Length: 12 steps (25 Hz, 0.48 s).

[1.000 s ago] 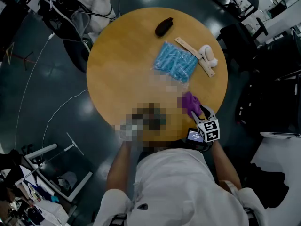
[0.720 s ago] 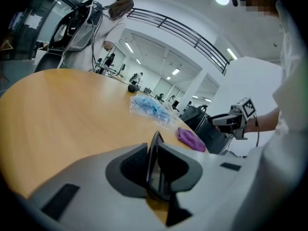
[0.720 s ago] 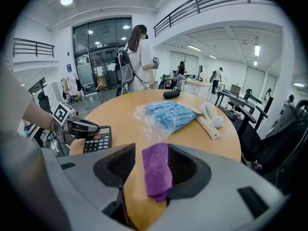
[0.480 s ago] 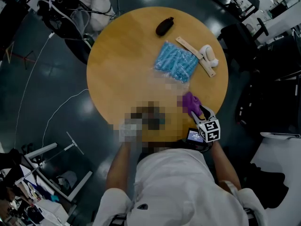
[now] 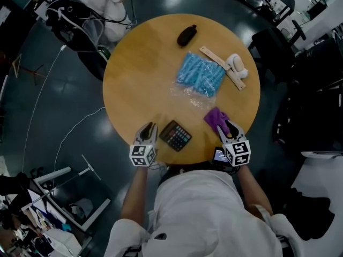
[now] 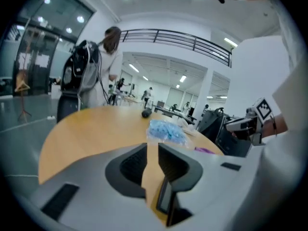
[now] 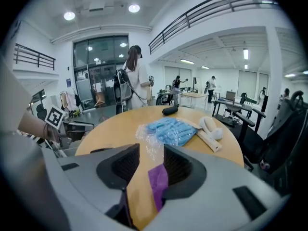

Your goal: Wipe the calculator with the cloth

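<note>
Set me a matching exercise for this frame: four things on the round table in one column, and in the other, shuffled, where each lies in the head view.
Things:
1. black calculator
2. purple cloth
3. clear bag of blue pieces
4. black oval case

Places:
A. at the far edge of the round wooden table
B. at the near edge, about midway across
C. near the near edge, right of the calculator
D. mid-table, beside the light wooden strip

Pairs: 1-B; 2-C; 3-D; 4-A

My head camera: steeply down on surface (image 5: 134,68). Cameras on left hand-held gripper (image 5: 147,128), right hand-held gripper (image 5: 227,126): low, near edge, facing far. All share blue packet (image 5: 200,75).
</note>
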Tool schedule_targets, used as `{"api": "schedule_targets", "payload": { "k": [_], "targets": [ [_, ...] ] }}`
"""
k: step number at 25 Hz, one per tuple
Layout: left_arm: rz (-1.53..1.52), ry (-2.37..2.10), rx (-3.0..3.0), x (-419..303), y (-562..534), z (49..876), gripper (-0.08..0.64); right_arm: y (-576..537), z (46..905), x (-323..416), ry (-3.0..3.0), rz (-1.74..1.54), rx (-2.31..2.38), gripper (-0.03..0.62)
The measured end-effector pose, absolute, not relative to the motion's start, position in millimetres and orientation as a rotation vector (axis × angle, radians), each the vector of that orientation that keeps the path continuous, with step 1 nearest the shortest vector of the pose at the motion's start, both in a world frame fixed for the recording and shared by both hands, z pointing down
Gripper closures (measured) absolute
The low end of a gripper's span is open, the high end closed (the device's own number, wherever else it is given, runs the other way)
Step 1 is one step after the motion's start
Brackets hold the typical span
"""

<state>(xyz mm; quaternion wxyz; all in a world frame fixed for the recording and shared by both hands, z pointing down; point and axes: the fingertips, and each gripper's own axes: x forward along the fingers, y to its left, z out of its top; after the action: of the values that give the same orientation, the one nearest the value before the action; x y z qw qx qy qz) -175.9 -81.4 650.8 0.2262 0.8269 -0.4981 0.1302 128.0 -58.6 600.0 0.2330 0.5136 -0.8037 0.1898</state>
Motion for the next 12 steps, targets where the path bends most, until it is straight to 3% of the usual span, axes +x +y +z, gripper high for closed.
{"api": "schedule_targets", "payload": {
  "k": [5, 12],
  "targets": [
    [0.271, -1.664, 2.399, -172, -82, 537, 0.517, -67, 544, 118, -2.331, 0.455, 1.537, 0.484],
    [0.15, -1.87, 2.438, -144, -67, 446, 0.552, -64, 457, 108, -2.455, 0.25, 1.684, 0.536]
  ]
}}
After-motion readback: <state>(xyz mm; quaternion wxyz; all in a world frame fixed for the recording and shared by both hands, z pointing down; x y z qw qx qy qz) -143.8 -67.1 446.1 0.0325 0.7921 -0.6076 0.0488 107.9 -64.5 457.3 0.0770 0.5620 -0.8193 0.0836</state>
